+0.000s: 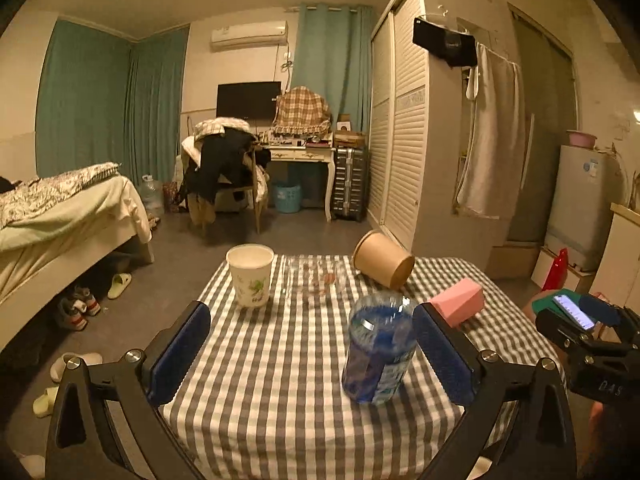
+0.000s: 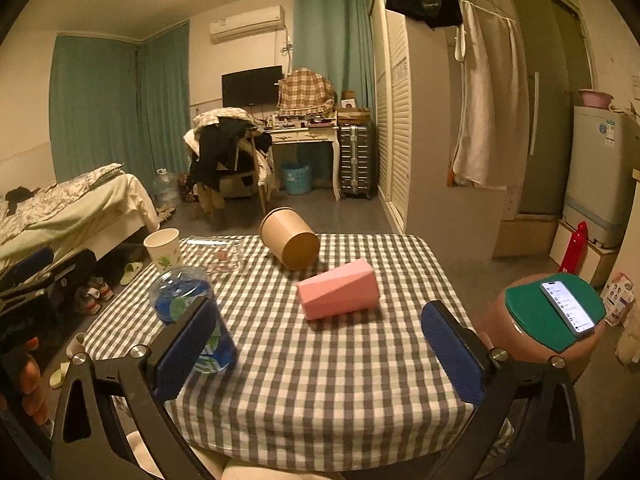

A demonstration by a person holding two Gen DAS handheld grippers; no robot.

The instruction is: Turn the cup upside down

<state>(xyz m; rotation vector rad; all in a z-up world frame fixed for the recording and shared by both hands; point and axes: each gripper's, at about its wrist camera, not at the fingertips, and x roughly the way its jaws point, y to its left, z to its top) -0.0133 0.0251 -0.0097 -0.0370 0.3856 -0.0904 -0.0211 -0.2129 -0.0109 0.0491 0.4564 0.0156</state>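
Left wrist view: left gripper point(image 1: 312, 354) spread wide, empty, above checked table point(image 1: 280, 380). Right gripper point(image 2: 330, 350) likewise apart, holding nothing.

White floral paper cup point(image 1: 250, 276) upright at far left table edge, apparently empty. Likely light, thin-walled, crushable: pinch mid-wall gently.

Blue plastic cup point(image 1: 378, 352) near, contents unclear. Brown cup point(image 1: 384, 258) and pink cup point(image 2: 340, 290) lie on sides.

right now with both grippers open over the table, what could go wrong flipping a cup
Three risks:
1. The pink cup and brown paper cup lie on their sides, so a nudge could roll them; the brown one sits near the table's far edge.
2. The blue bottle stands right by the right gripper's left finger and could be knocked over.
3. The clear glass is hard to see and easy to clip.
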